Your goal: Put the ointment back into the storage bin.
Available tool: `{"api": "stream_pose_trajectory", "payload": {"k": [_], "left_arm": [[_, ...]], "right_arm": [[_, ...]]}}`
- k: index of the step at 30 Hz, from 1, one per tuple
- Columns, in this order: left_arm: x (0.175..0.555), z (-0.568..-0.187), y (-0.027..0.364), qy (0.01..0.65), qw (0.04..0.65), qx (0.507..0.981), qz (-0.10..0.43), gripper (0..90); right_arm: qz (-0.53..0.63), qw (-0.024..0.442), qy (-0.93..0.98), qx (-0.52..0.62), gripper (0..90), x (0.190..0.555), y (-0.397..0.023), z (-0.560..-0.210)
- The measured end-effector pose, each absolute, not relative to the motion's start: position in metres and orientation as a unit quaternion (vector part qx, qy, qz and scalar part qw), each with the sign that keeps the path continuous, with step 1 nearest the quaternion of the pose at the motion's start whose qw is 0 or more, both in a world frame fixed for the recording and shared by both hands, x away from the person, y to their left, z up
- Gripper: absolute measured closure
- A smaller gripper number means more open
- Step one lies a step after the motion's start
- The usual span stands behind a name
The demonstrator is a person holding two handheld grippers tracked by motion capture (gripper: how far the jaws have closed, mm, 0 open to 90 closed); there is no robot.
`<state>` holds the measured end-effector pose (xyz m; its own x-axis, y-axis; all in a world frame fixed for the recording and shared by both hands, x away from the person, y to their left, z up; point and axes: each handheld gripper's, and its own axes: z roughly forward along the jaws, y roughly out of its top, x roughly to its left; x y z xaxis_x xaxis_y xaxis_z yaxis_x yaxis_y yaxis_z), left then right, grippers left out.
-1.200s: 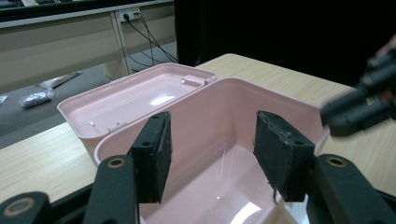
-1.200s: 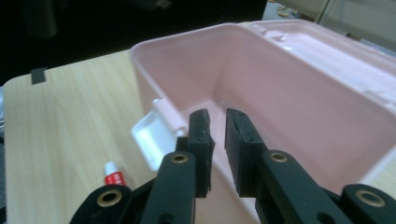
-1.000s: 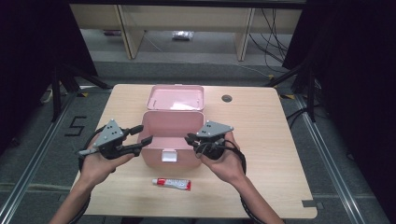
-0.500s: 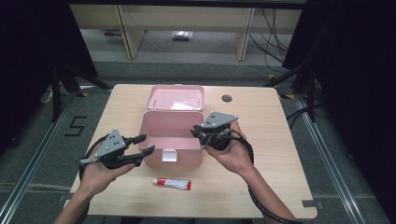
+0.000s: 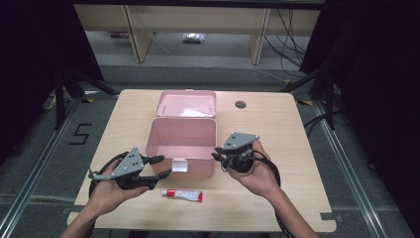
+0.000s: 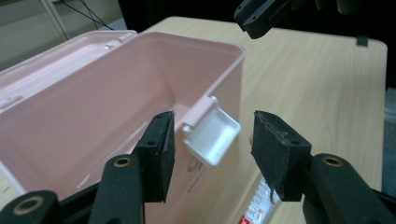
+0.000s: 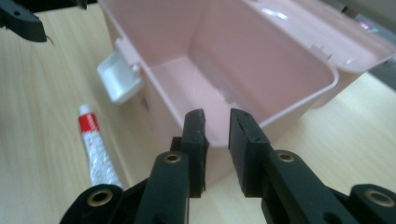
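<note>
Left gripper [image 5: 159,166], jaws apart and empty, hovers at the white latch [image 5: 179,165] of the open pink box [image 5: 184,136]. Right gripper [image 5: 218,152], jaws just opening, empty, beside the box's right corner; tube [image 5: 182,195] lies in front.

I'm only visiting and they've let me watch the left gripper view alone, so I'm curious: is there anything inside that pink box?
Observer: No. The right gripper view looks down onto the floor of the pink box, and it is bare.
Operator: What's the red and white bit at the bottom of my picture?
Observer: A small tube, lying flat on the table just in front of the box.
Operator: And the black thing at the top?
Observer: That's the right gripper, held at the box's front right corner. Its jaws have just been opening and grip nothing.
</note>
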<state>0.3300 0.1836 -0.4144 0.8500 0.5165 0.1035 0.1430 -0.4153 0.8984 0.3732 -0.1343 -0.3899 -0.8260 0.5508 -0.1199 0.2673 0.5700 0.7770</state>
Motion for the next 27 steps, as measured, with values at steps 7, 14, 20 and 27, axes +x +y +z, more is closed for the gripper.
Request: {"api": "stream_pose_trajectory", "payload": {"k": [7,14,20,27], "left_arm": [[0.327,-0.423,0.172,0.139,0.457,0.864,0.159,53.3],[0.33,-0.438,0.163,0.092,0.385,0.906,0.148,56.1],[0.334,-0.449,0.152,0.039,0.315,0.939,0.136,56.3],[0.341,-0.465,0.136,0.005,0.269,0.955,0.124,57.4]], "right_arm": [[0.374,0.16,0.883,0.234,75.8,0.367,-0.137,-0.402],[0.366,0.157,0.889,0.225,75.4,0.368,-0.138,-0.411],[0.36,0.154,0.892,0.225,75.1,0.365,-0.135,-0.415],[0.348,0.131,0.896,0.243,74.3,0.361,-0.133,-0.42]]}}
